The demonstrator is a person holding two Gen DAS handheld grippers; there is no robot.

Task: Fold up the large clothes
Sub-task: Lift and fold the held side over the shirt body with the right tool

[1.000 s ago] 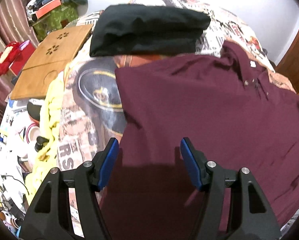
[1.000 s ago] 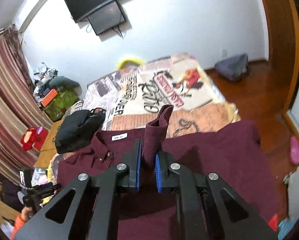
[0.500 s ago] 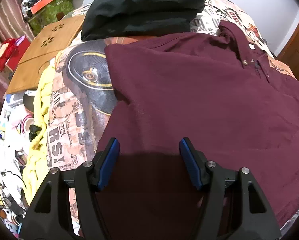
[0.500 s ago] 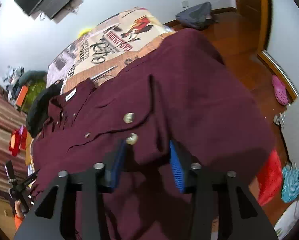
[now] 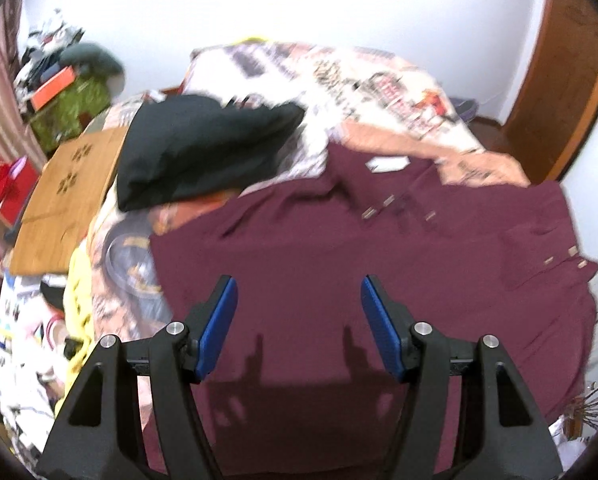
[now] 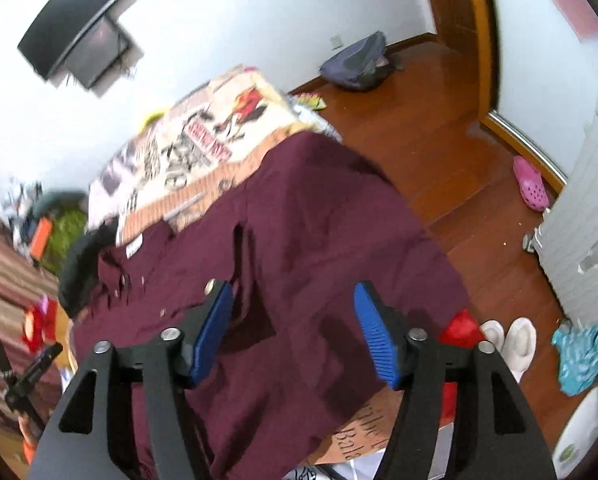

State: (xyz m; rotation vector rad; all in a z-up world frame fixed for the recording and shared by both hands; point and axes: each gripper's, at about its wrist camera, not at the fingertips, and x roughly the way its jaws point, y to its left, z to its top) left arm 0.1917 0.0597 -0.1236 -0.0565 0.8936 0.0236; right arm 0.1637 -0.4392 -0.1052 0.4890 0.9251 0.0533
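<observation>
A large maroon button-up shirt [image 5: 339, 248] lies spread front-up across the near end of the bed, collar toward the far side. It also shows in the right wrist view [image 6: 299, 232], draping over the bed's right edge. My left gripper [image 5: 297, 320] is open and empty, held above the shirt's lower part. My right gripper [image 6: 293, 328] is open and empty above the shirt's right half, its left finger near the button placket.
A folded black garment [image 5: 203, 148] lies on the bed behind the shirt. The printed bedspread [image 5: 339, 80] covers the bed. A wooden lap table [image 5: 67, 192] stands left. Wooden floor [image 6: 459, 128] with a bag, slippers [image 6: 511, 340] and a pink shoe lies right.
My right gripper opened and let go of the shirt's sleeve, which now lies flat. Both grippers have lifted and pulled back from the shirt. The left gripper stayed open.
</observation>
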